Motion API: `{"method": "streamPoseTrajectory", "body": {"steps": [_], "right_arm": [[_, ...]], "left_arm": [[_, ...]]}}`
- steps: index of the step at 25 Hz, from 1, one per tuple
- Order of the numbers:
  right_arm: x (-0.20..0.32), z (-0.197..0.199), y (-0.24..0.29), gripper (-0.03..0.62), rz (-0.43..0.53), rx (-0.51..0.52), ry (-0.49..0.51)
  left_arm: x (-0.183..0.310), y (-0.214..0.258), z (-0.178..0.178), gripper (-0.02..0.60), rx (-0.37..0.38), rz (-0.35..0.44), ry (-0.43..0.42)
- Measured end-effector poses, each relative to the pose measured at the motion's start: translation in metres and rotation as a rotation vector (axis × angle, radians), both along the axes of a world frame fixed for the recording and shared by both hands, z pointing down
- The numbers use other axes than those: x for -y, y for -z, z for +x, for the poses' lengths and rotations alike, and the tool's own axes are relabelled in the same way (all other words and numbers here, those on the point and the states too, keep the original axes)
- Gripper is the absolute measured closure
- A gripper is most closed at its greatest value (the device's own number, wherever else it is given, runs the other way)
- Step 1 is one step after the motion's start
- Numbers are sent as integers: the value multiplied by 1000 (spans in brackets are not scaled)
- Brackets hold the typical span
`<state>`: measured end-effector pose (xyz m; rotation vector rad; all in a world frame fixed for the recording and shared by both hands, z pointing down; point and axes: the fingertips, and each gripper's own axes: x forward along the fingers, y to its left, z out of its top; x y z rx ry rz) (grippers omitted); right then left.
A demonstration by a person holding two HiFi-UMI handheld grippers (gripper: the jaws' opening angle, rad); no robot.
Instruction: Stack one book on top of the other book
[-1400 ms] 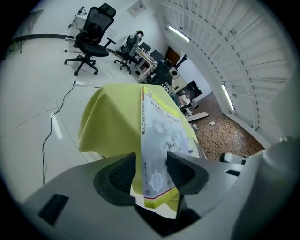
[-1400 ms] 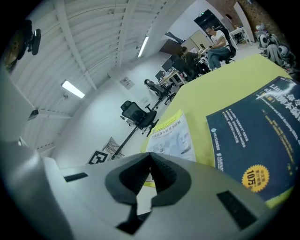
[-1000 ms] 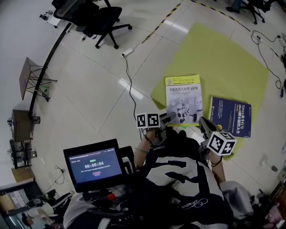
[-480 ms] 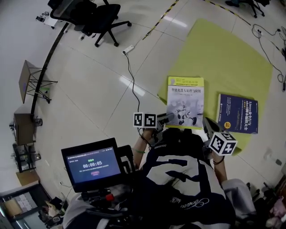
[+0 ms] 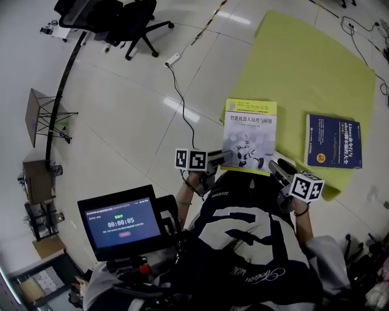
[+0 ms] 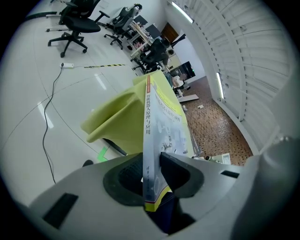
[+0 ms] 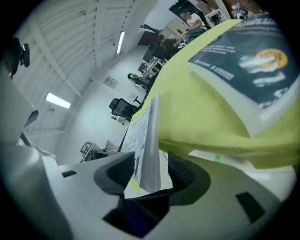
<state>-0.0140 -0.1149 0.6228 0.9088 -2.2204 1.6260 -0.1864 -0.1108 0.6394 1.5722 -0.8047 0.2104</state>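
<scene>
Nearest the head camera, the person I am steering through is bending over the white tiled floor (image 5: 127, 140) in a dark shirt with white print, and a small screen (image 5: 121, 220) is glowing at the lower left. Just beyond the shirt, the left gripper (image 6: 151, 161) is clamping the near edge of the yellow book (image 5: 249, 130), its pads pressing on the cover and spine close to the left corner. The right gripper (image 7: 147, 171) is reaching for the same near edge close to the right corner. Its jaws are opening, and the book's edge is standing between them with a gap on either side, so nothing is gripping there. The yellow book is lying face up, its far end resting over the near corner of the yellow-green mat (image 5: 304, 67) and its near end sticking out towards the person. To its right, well apart, the blue book (image 5: 333, 141) is lying flat and face up on the mat, near the right border. Past the mat's left side, a black cable (image 5: 179, 97) is trailing over the tiles to a white power strip (image 5: 172, 59). A black office chair (image 5: 124, 18) is standing farthest off, at the top left.
</scene>
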Motion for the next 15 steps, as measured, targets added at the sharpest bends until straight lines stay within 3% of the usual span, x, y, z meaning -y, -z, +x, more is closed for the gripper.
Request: {"method": "streamPoseTrajectory", "body": {"steps": [4, 8, 11, 15], "right_arm": [[5, -28, -6, 379, -59, 101, -35], [18, -45, -15, 379, -67, 121, -63], [29, -53, -16, 387, -18, 103, -67], [36, -60, -15, 471, 51, -7, -41]], "left_arm": [[-1, 1, -13, 468, -4, -8, -31], [-1, -3, -20, 468, -8, -17, -64], [-1, -7, -22, 468, -8, -18, -85], [3, -5, -29, 468, -5, -10, -103]]}}
